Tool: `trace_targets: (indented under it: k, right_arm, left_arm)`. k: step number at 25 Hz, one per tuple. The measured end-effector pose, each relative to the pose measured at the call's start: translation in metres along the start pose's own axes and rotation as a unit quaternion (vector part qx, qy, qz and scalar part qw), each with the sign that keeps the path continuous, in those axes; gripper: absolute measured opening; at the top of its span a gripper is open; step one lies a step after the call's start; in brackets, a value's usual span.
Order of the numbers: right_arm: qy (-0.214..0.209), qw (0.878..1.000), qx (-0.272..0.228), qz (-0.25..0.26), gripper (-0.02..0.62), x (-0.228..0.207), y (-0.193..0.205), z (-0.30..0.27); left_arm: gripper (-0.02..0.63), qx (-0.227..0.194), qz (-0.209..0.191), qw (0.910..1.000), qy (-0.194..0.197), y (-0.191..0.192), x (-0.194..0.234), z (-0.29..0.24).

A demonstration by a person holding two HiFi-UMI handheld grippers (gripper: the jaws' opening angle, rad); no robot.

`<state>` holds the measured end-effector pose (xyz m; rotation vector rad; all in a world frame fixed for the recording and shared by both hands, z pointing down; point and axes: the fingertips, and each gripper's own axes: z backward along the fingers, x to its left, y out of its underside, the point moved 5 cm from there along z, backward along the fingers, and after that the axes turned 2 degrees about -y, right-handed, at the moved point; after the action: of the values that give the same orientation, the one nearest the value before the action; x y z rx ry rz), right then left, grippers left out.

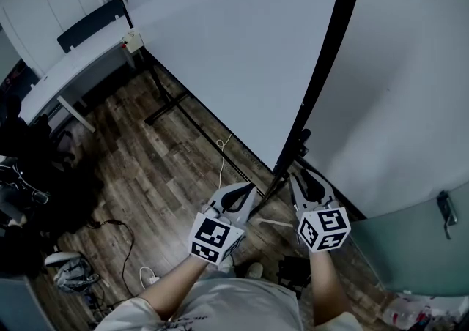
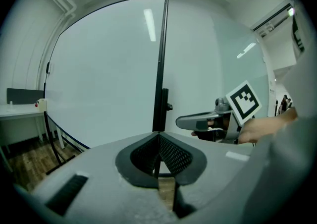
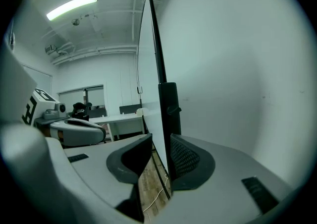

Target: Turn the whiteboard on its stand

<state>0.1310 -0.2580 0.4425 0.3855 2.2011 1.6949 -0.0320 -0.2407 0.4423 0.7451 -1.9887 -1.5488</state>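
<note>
White whiteboard — left gripper jaws pressed together, empty; right gripper jaws parted.

Ahead: I am facing the whiteboard, which is blocking the whole way forward.
Board edge: its black frame post is standing upright just beyond both grippers.
Right gripper: its jaws are standing apart, and I am seeing the post in line with the gap. I cannot tell whether it is already inside.
Left gripper: its jaws are sitting together, with free air between them and the board face.
Right side: the wall is closing in near the post, leaving only a narrow wedge.
Low down: the stand's black legs and a white cable are crossing the wood floor.
Left side: I am seeing open floor reaching toward the desk.
</note>
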Motion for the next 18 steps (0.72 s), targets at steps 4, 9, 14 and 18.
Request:
trace_targets:
  k: [4, 9, 14, 18]
  right_arm:
    - [0.005, 1.0, 0.0, -0.002, 0.116, -0.012, -0.001, -0.015]
    - [0.006, 1.0, 0.004, -0.002, 0.139, -0.017, -0.001, -0.037]
    - [0.012, 1.0, 0.012, 0.003, 0.156, -0.023, 0.0, -0.058]
    - [0.013, 1.0, 0.019, 0.001, 0.158, -0.025, 0.001, -0.068]
  left_arm:
    - [0.011, 0.002, 0.01, 0.9999, -0.001, -0.002, 0.002, -0.008]
    - [0.011, 0.003, 0.021, 0.9998, -0.006, 0.002, 0.009, -0.008]
    - [0.011, 0.005, 0.03, 0.9995, -0.01, 0.003, 0.013, -0.008]
    - [0.011, 0.007, 0.034, 0.9992, -0.018, 0.005, 0.016, -0.004]
